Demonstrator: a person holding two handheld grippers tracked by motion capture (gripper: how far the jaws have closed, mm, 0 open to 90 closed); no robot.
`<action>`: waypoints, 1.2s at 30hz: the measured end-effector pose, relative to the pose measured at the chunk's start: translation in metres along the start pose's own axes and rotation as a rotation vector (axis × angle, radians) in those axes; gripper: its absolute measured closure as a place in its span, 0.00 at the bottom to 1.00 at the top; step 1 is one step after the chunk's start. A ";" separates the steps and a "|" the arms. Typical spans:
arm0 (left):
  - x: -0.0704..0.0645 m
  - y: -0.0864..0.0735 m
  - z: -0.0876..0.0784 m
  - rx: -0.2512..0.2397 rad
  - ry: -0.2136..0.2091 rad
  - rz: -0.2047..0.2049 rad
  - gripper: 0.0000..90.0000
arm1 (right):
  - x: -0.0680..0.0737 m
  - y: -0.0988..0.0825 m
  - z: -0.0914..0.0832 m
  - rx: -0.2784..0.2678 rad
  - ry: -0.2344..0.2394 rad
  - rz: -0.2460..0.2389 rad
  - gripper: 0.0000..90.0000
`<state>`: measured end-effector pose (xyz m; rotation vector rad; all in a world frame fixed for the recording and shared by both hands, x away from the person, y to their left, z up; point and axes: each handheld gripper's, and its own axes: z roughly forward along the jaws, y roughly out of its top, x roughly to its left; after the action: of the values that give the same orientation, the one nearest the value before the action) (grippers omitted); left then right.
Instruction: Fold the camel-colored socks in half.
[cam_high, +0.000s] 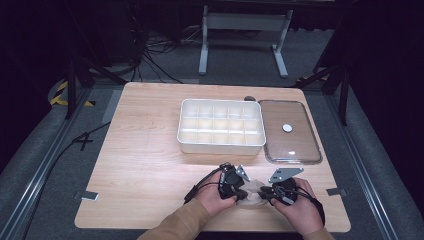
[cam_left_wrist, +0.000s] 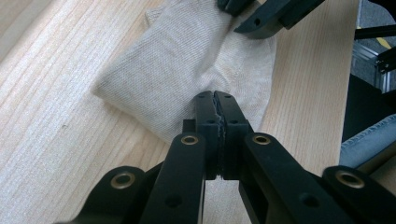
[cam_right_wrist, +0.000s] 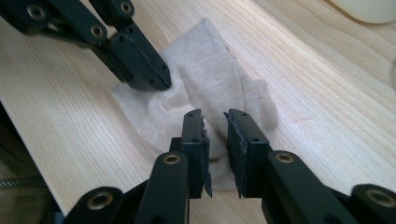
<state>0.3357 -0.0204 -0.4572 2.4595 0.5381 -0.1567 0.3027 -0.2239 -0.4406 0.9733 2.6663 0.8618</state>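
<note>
The left gripper (cam_left_wrist: 215, 108) is pinched tight on a fold of the soft beige knitted sock (cam_left_wrist: 187, 70), which lies crumpled on the pale wooden table (cam_high: 150, 150) near its front edge. The right gripper (cam_right_wrist: 215, 135) stands slightly parted over the sock's other end — nothing pressed between its pads. Light, limp and unbreakable, the sock will sag and bunch — best gripped at a doubled edge or the cuff. Behind sit a white compartmented plastic tray (cam_high: 221, 145) and its clear lid (cam_high: 290, 145).

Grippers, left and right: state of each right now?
Left gripper: shut on the beige sock, pinching a fold of it.
Right gripper: open, jaws apart over the sock, not pressing it.
</note>
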 end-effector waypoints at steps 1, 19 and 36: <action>0.000 0.000 0.000 -0.002 -0.005 -0.001 0.99 | 0.000 -0.001 0.000 0.007 -0.003 -0.006 0.85; 0.012 -0.013 -0.033 -0.068 0.008 -0.032 0.90 | -0.007 -0.005 0.013 0.018 0.032 -0.013 0.85; 0.026 -0.029 -0.062 -0.100 0.050 -0.083 0.87 | 0.000 0.003 0.008 -0.115 0.032 -0.024 0.75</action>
<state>0.3468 0.0463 -0.4286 2.3506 0.6540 -0.0990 0.3072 -0.2180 -0.4455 0.9069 2.6158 1.0221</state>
